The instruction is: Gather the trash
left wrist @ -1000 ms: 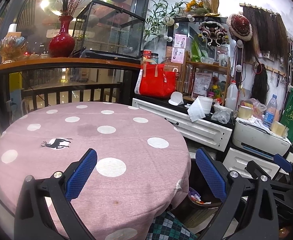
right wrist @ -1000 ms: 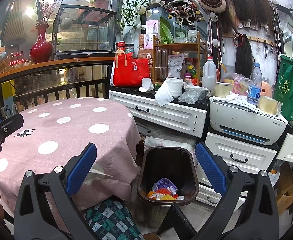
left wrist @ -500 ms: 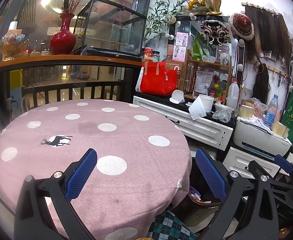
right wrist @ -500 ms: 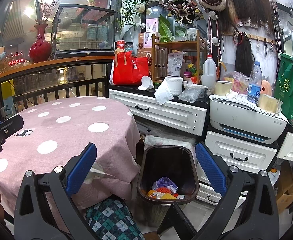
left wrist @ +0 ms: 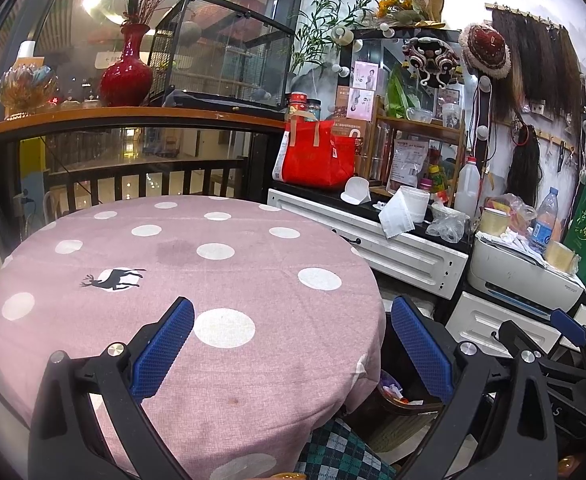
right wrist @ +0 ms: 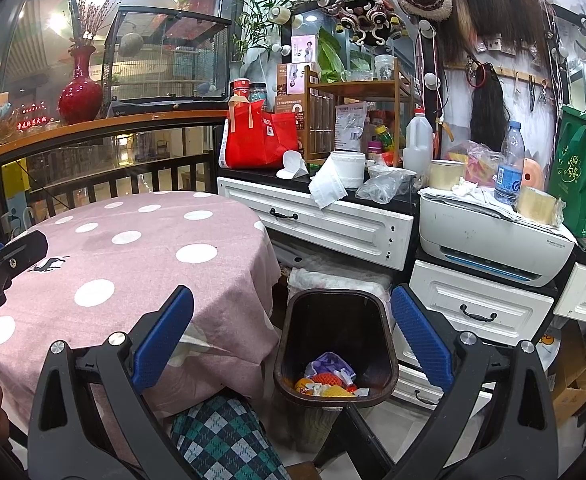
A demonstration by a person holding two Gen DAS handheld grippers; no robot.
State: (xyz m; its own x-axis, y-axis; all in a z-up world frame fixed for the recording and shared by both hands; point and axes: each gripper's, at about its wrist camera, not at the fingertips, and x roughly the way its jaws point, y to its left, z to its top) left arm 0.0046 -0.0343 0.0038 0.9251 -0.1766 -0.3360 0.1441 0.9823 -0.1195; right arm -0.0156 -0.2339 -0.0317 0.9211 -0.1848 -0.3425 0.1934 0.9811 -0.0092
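trash (right wrist: pixel 329 380) sits in the bin (right wrist: pixel 335 394), nothing has shifted, and my left gripper (left wrist: pixel 293 354) and right gripper (right wrist: pixel 293 344) gape empty over a bare tablecloth (left wrist: pixel 181 264), so collecting looks done.

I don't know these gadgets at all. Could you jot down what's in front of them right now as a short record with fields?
Left claw: open, empty, above the table
Right claw: open, empty, above the bin
Table: round, pink cloth with white dots; no loose trash visible on it
Trash bin: dark, on the floor beside the table, below the white drawers
Bin contents: colourful wrappers and scraps at the bottom
Counter: cluttered with a red bag, tissue and bottles
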